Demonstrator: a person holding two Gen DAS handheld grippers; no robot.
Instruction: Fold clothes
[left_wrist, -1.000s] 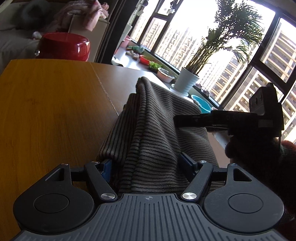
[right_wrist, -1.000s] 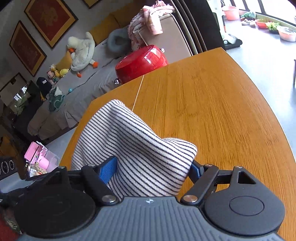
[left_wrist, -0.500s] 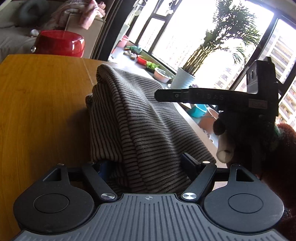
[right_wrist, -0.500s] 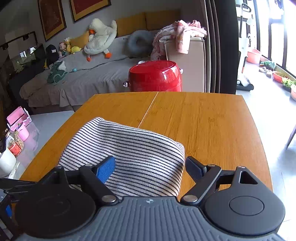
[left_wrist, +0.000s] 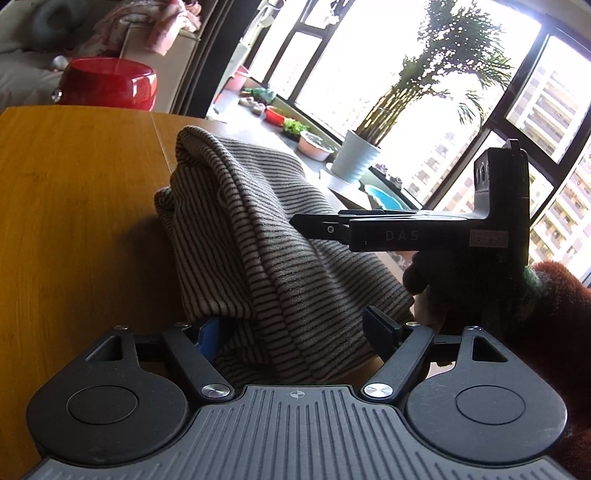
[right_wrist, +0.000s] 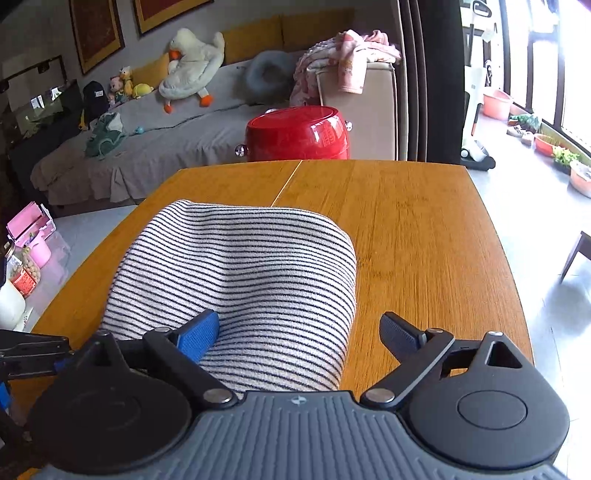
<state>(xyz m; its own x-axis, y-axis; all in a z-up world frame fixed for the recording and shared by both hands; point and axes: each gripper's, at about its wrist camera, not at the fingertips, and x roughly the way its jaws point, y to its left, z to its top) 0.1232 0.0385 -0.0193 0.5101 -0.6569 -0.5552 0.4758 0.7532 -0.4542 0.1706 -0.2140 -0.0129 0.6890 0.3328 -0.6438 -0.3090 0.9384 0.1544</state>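
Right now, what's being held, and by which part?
Right gripper holds nothing: jaws opening astride the striped cloth's near edge. Left gripper's grip there cannot be told.

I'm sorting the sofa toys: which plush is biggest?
The white duck, sprawled against the sofa's yellow cushions; the small toys left of it are much smaller.

The near edge of the striped garment runs out of sight under the right gripper's body, and its left finger pad overlaps the cloth. In the left wrist view, folds bury the left gripper's blue finger pad; the label on the other tool is too small to read.
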